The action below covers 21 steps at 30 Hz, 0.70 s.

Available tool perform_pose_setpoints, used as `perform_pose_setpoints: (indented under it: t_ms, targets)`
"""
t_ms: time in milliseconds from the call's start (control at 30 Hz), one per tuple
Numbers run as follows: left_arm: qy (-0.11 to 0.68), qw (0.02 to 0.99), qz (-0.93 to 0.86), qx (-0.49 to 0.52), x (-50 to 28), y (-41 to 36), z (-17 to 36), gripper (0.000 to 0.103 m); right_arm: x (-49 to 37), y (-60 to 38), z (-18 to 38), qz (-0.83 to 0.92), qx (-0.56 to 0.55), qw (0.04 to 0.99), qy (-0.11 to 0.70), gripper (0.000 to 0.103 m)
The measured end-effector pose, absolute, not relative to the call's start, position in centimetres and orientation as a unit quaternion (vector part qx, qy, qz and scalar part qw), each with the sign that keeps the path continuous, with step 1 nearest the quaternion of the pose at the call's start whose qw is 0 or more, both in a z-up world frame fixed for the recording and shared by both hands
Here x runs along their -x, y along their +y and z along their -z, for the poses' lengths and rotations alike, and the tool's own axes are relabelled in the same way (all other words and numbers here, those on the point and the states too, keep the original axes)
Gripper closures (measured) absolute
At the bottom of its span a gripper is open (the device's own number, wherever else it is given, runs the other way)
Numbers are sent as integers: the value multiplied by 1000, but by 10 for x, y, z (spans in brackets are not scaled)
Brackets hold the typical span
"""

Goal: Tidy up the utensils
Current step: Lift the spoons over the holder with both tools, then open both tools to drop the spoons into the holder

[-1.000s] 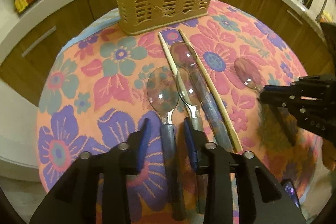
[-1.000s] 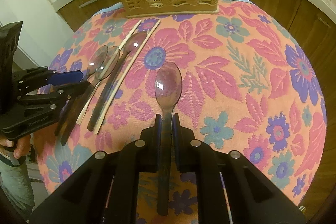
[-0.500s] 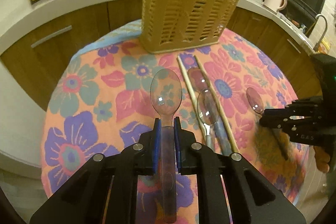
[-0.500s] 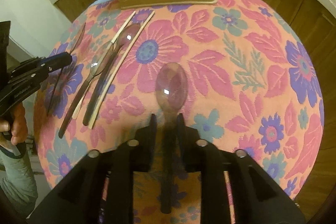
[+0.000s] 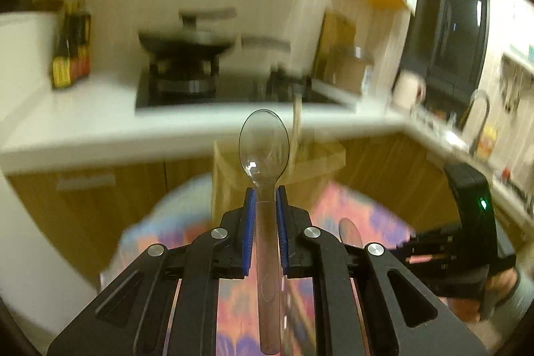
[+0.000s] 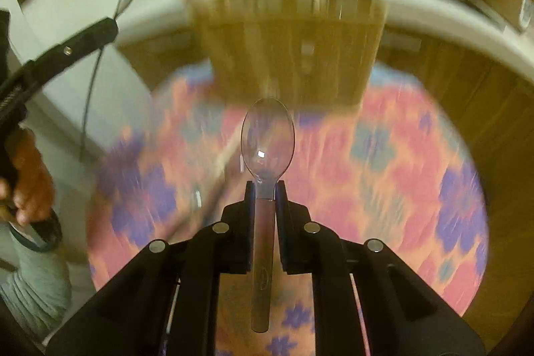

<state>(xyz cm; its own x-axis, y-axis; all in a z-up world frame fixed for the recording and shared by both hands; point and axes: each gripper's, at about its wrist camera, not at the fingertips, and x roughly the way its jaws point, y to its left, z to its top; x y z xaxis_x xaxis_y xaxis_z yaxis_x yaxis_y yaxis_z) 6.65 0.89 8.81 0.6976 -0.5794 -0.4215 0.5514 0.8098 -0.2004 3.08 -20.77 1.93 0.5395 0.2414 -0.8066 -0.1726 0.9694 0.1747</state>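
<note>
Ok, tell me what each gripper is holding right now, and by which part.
The left gripper holds a clear spoon by the upper handle, just below its bowl. The right gripper holds another clear spoon the same way.

Smeared by motion in both views: the tan slotted plastic utensil basket (image 6: 293,55), slats run together, contents reduced to pale streaks above the rim. Flower print of the round pink-and-purple desk cloth (image 6: 383,162) dissolved into blotches. Pale wooden chopsticks (image 6: 217,169) on the cloth reduced to a faint diagonal smudge. Handle end of the clear plastic spoon (image 5: 263,142) partly covered between the black claw arms. Second clear spoon (image 5: 349,231) only a bowl showing, the rest behind the claw. Dark wok on the stove (image 5: 185,44) soft-edged, details unreadable.
</note>
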Motion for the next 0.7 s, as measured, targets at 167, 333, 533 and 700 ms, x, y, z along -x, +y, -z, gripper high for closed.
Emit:
perform_pose_setpoints:
  t_ms: [167,333,533,700]
  targets:
    - [195,926,310,94,-111,4,-122,93,-59,-221,-87,-113,-56,928,350,94]
    - [157,932,315,91,-141,-19,-126,93,-103,-220,-115,-105,-66,955,269,94]
    - [123,944,291,93,-173,-31,-109,93,-144,-206,-115,-74,-66,972,211,94]
    - [122,944,290,98,-184,-34,-90,93,-169,-202,-100,-41,-60,979,191,94]
